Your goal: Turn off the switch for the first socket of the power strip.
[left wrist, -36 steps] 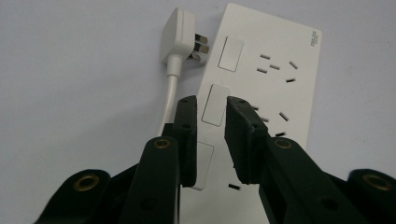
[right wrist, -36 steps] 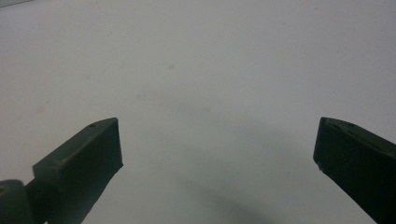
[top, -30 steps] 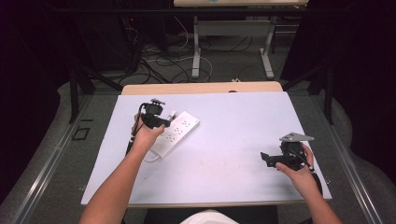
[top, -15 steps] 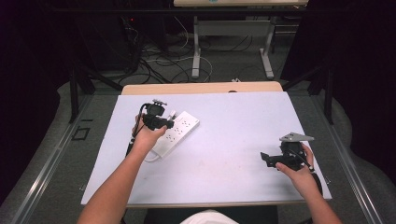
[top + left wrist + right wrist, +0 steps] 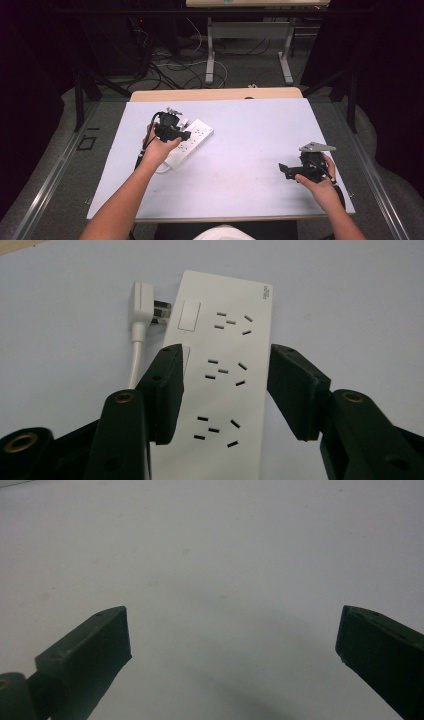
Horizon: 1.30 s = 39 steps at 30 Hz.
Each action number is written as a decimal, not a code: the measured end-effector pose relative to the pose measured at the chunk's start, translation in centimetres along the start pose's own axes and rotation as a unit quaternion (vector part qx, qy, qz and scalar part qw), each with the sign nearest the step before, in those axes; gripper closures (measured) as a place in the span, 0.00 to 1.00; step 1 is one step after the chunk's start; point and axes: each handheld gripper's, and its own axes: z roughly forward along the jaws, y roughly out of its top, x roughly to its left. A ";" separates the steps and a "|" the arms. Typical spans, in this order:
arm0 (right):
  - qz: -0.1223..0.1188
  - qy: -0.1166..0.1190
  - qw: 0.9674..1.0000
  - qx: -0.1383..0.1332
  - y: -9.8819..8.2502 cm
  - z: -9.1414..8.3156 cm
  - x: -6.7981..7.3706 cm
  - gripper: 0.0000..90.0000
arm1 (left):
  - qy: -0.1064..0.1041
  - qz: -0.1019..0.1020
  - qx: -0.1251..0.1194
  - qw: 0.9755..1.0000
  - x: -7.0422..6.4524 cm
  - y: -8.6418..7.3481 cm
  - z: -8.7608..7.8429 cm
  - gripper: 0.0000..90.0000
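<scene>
A white power strip [image 5: 225, 375] with three sets of sockets lies flat on the white tabletop [image 5: 250, 130], left of centre [image 5: 196, 136]. A white plug [image 5: 141, 305] on a white cord [image 5: 134, 357] lies beside the strip's switch end, its prongs pointing at the strip's edge. My left gripper [image 5: 226, 349] hovers over the strip [image 5: 181, 134]. Its jaws have just been opening and now straddle the strip's width without pressing on it. My right gripper [image 5: 284, 169] rests near the table's right front, wide open over bare tabletop [image 5: 233, 610].
A wooden table edge [image 5: 215, 94] borders the far side of the white top. Cables [image 5: 175, 65] and desk legs [image 5: 211, 50] cover the floor beyond. Dark metal rails [image 5: 80, 95] flank both sides.
The left hand has shifted slightly over the power strip. The right hand and its gripper have stayed where they were.
</scene>
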 end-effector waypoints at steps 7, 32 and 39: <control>-0.001 0.001 1.000 0.000 0.0 0.0 0.0 0.01 | -0.005 0.016 -0.003 1.000 -0.4 -0.2 -0.5 0.48; 0.006 0.002 1.000 -0.003 0.0 -0.1 -0.4 0.01 | -0.012 0.017 -0.063 0.998 -0.2 -2.3 -3.3 0.35; -0.001 0.004 1.000 -0.005 0.0 0.0 -0.2 0.01 | -0.021 -0.007 -0.092 0.995 0.3 -3.3 -4.7 0.30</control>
